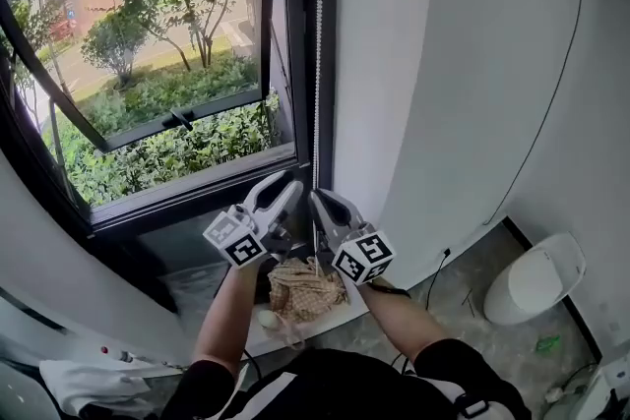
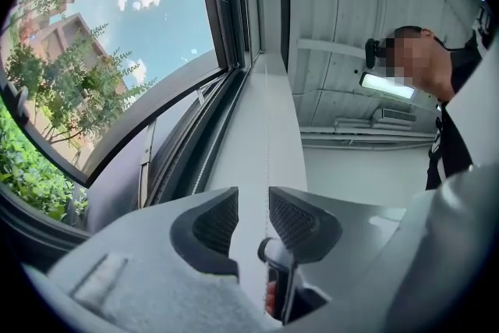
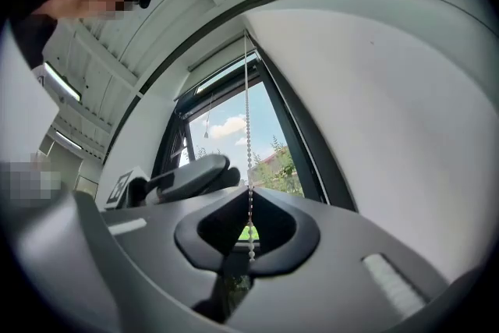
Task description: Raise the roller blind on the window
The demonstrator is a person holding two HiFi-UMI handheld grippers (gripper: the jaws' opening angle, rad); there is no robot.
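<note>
A white bead chain [image 1: 318, 64] hangs down the dark window frame [image 1: 295, 34]; the glass shows uncovered in the head view. My right gripper [image 1: 317, 199] is shut on this chain, and in the right gripper view the bead chain [image 3: 249, 136] runs down into the closed tips of the right gripper [image 3: 249, 193]. My left gripper [image 1: 292, 184] sits just left of it at about the same height. In the left gripper view the left gripper [image 2: 253, 203] stands open, with the thin bead chain [image 2: 267, 136] passing between its pads, nearer the right one and not pressed.
Below my hands a woven bag [image 1: 305, 288] lies on a white board. A white bin [image 1: 536, 280] stands on the floor at the right, and a black cable [image 1: 553, 98] runs down the white wall. The tilted window sash [image 1: 177, 118] hangs open. A person [image 2: 448, 97] stands behind.
</note>
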